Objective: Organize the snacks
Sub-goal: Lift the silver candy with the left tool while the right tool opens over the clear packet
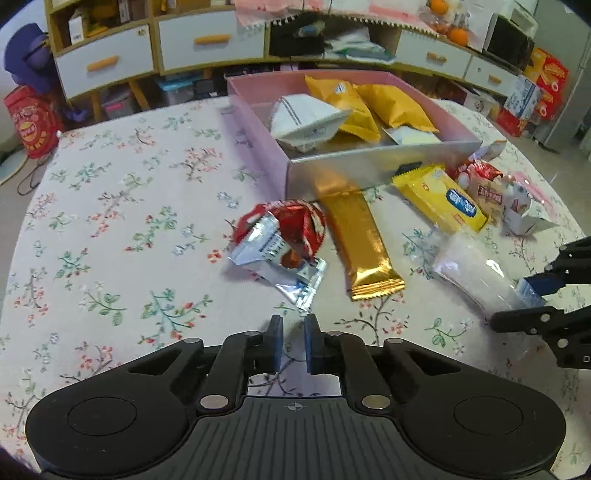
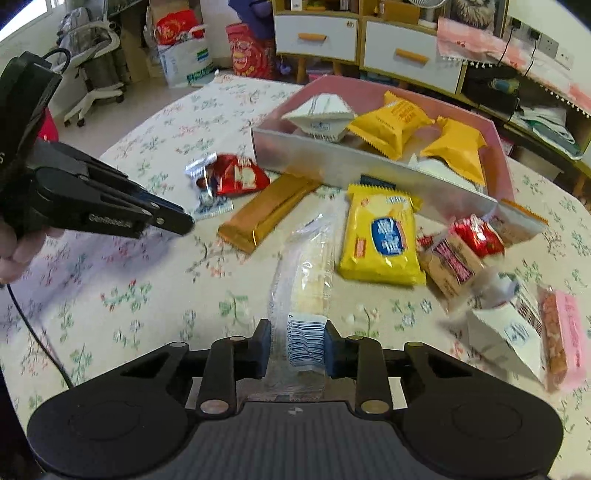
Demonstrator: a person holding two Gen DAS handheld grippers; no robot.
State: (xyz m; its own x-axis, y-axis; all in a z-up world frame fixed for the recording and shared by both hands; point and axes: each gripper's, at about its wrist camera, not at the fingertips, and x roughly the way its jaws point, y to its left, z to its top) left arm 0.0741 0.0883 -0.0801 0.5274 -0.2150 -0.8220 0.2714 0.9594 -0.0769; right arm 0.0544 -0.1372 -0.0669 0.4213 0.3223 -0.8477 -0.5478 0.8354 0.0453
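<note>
Floral tablecloth (image 1: 110, 221), drawer cabinet (image 1: 207, 44) behind, left gripper (image 1: 293, 343) jaws narrow, empty, right gripper (image 2: 295, 347) jaws clamping clear packet (image 2: 306, 295).

Bare tablecloth (image 1: 110, 229) left of the red packet (image 1: 284, 229); snacks crowd the box (image 1: 369, 170) front.

a lived-in home room: floral-clothed tabletop (image 1: 110, 206), wooden drawer cabinets (image 1: 207, 40), oranges (image 1: 458, 35) on top, a rolling chair (image 2: 96, 62).
</note>
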